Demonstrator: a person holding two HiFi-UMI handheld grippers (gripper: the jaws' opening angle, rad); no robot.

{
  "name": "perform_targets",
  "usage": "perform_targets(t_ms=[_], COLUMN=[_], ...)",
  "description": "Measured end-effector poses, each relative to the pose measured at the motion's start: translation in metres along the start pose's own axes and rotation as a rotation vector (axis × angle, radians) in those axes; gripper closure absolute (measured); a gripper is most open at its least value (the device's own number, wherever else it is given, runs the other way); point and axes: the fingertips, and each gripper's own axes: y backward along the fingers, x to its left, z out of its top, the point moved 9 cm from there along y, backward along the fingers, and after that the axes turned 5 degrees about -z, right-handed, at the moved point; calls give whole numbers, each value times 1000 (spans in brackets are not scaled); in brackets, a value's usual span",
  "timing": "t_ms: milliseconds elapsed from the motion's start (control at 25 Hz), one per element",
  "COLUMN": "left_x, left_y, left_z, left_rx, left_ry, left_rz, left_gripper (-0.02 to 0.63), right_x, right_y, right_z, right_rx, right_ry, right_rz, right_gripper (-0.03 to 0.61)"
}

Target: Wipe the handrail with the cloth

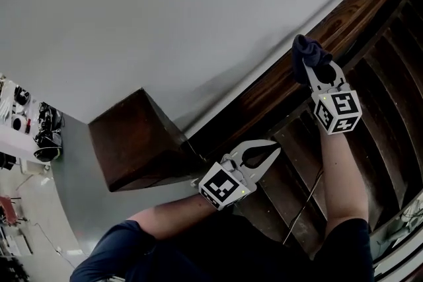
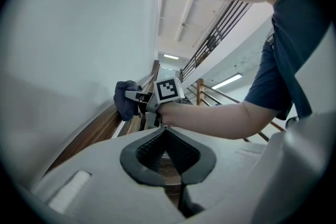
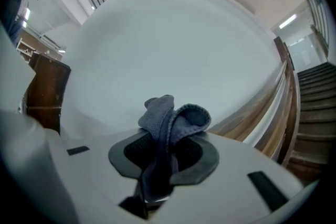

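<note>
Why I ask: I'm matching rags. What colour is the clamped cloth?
The cloth is dark greyish blue, clearest in the right gripper view.

even soft indoor light, dim stairs, fisheye edges, sharp focus

A long dark brown wooden handrail point(image 1: 264, 92) slanted along the white wall point(image 1: 165, 10), beside dark wooden stair treads point(image 1: 377, 76). A bunched dark blue cloth point(image 1: 309, 53) sat against it.
</note>
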Motion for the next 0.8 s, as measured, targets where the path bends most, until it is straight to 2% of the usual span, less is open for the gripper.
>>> perform_targets(t_ms=[120, 280, 480, 800], left_x=[0, 1, -4, -18], left_y=[0, 5, 14, 41], left_z=[-2, -13, -25, -45], left_rx=[4, 20, 43, 73], left_ry=[6, 23, 30, 46], left_rz=[3, 10, -1, -1], left_gripper=[611, 611, 611, 611], right_x=[-13, 0, 37, 106], right_y=[-18, -33, -32, -19], right_z=[10, -5, -20, -46], right_rx=[36, 103, 111, 137], right_ry=[58, 90, 114, 106], right_rz=[-34, -29, 14, 137], right_gripper=[483, 482, 482, 482])
